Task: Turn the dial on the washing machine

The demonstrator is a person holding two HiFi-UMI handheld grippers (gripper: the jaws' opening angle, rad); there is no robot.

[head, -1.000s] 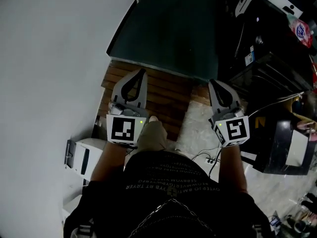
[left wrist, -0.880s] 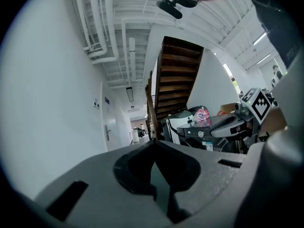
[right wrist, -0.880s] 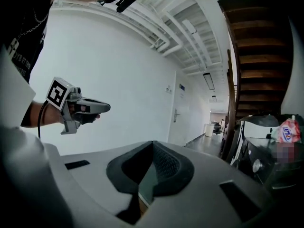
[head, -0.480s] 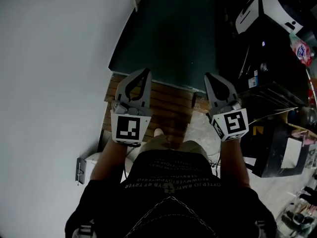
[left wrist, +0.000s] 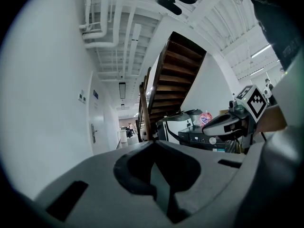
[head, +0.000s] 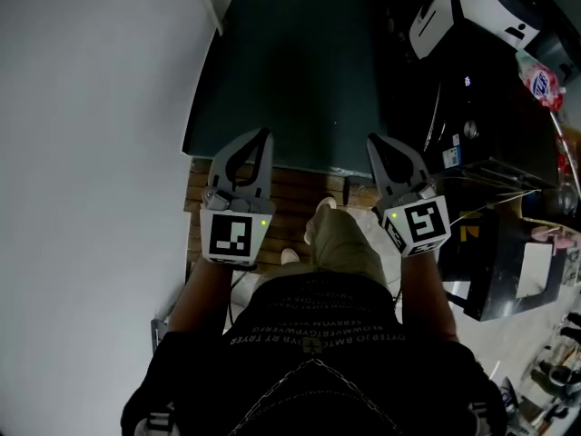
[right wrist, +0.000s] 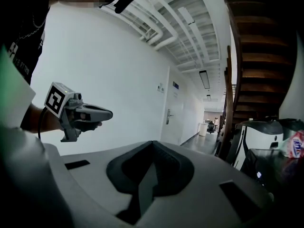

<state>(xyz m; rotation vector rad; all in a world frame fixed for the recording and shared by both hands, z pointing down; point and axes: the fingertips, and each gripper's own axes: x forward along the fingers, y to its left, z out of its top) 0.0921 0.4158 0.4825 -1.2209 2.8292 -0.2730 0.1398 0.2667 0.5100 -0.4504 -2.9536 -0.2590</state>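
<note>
Both grippers are held out ahead of the person, side by side and about waist high. The left gripper (head: 262, 137) is shut and empty, and so is the right gripper (head: 373, 141). To the right stands a dark machine (head: 486, 125) with a small round dial (head: 469, 130) on its front, well beyond the right gripper. The left gripper view shows that dial (left wrist: 213, 140) past the right gripper (left wrist: 227, 124). In the right gripper view the jaws (right wrist: 153, 142) meet in a point and the left gripper (right wrist: 92, 113) hangs at the left.
A white wall (head: 91, 153) runs along the left. A dark mat (head: 290, 71) lies ahead, with wooden slats (head: 290, 198) underfoot. A white and black appliance (head: 463, 7) sits at the upper right, a black box (head: 508, 271) at the right. A wooden staircase (left wrist: 175, 80) rises ahead.
The person has walked forward: the slatted floor has slid back under the body and the dark mat is nearer. A leg has swung forward between the grippers. Both grippers stay shut.
</note>
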